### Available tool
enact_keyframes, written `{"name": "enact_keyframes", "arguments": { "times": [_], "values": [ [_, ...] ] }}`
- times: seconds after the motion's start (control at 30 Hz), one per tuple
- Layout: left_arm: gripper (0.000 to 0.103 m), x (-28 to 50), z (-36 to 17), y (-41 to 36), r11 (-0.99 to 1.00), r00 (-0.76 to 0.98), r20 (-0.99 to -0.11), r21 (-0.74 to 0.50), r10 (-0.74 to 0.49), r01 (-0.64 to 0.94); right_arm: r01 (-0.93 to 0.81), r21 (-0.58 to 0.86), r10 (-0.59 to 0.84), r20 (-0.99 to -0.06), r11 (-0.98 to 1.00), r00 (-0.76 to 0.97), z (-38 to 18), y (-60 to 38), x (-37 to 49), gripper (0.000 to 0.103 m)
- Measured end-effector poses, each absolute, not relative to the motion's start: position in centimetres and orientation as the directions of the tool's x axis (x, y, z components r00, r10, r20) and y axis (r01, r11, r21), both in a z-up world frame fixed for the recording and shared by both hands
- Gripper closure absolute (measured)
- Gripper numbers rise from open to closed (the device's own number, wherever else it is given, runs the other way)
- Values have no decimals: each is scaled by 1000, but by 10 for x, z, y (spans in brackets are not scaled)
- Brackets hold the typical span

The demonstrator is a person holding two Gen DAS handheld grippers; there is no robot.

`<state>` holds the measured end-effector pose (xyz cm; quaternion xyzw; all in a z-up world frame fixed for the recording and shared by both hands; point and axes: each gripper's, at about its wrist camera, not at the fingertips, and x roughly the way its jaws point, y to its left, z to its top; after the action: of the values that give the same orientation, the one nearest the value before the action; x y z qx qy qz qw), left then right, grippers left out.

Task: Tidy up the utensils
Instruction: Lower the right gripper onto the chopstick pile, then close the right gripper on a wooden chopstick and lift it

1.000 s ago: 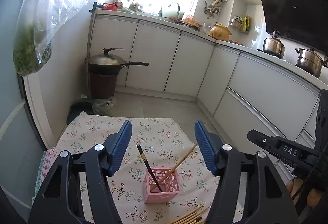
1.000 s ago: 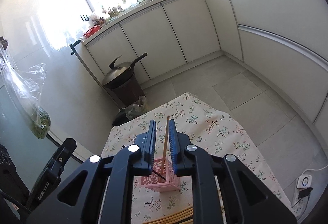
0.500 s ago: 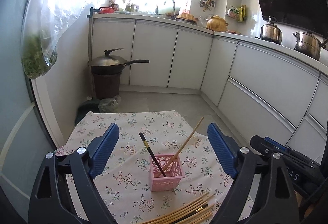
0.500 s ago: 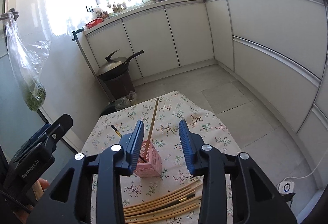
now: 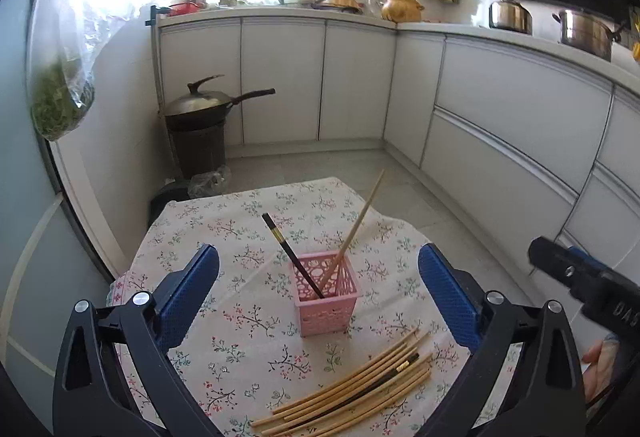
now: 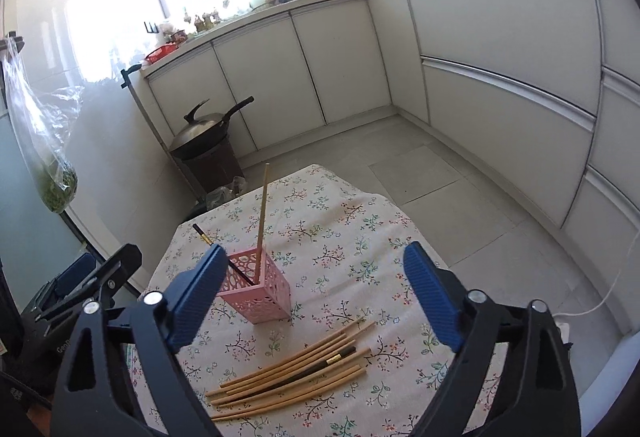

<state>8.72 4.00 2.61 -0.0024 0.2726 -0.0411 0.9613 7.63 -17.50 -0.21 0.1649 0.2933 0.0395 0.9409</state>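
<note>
A pink lattice holder point(image 5: 326, 292) stands on the floral tablecloth point(image 5: 240, 245); it also shows in the right wrist view point(image 6: 258, 287). In it lean one black chopstick point(image 5: 292, 255) and one wooden chopstick point(image 5: 358, 225). A pile of several wooden chopsticks and one black one point(image 5: 352, 389) lies on the cloth in front of the holder, seen also in the right wrist view point(image 6: 292, 373). My left gripper point(image 5: 320, 293) is open and empty, above and behind the holder. My right gripper point(image 6: 314, 297) is open and empty, above the pile.
A covered wok point(image 5: 200, 105) sits on a dark bin by the wall. White cabinets point(image 5: 500, 125) line the back and right. A bag of greens point(image 5: 60, 105) hangs at the left. The table's edges drop to the tiled floor point(image 6: 440, 173).
My right gripper let go of the wooden chopstick in the holder, opened wide and drew back. My left gripper also opened wider and pulled back. The chopstick pile came into view.
</note>
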Motion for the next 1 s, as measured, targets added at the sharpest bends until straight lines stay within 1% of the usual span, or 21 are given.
{"name": "enact_keyframes", "arguments": {
  "times": [0.03,0.17,0.23,0.33,0.43,0.5,0.57,0.63,0.67,0.8,0.93,1.0],
  "values": [
    [7,88,22,38,995,837,-540,-15,-89,96,31,341,171,-545,939,821,-4,-182,72,7],
    [7,98,-8,19,965,722,-668,20,-182,261,69,381,176,-572,922,801,-14,-209,55,7],
    [7,100,-29,3,913,606,-751,13,-260,408,102,420,182,-583,902,792,-19,-225,46,7],
    [7,91,-63,-24,791,419,-841,-18,-343,612,149,484,205,-604,862,770,-28,-247,36,7],
    [7,76,-95,-51,633,255,-887,-53,-385,772,186,504,205,-623,843,755,-33,-259,31,7],
    [7,70,-110,-63,544,163,-902,-91,-400,834,198,507,197,-622,839,757,-34,-264,28,7],
    [7,75,-119,-70,497,77,-901,-163,-426,852,204,505,192,-624,839,758,-34,-268,27,7],
    [7,88,-128,-74,482,-14,-886,-266,-464,834,215,505,191,-634,836,749,-36,-272,28,7],
    [7,94,-131,-76,481,-36,-877,-297,-479,825,221,514,198,-640,829,742,-38,-275,29,7],
    [9,116,-142,-83,520,-43,-877,-321,-478,792,243,583,260,-646,776,718,-45,-291,31,7],
    [14,126,-160,-94,532,-55,-902,-302,-429,791,246,617,288,-636,748,716,-45,-300,30,7],
    [15,129,-166,-99,538,-54,-912,-287,-407,793,242,619,292,-633,747,717,-44,-302,29,7]
  ]
}}
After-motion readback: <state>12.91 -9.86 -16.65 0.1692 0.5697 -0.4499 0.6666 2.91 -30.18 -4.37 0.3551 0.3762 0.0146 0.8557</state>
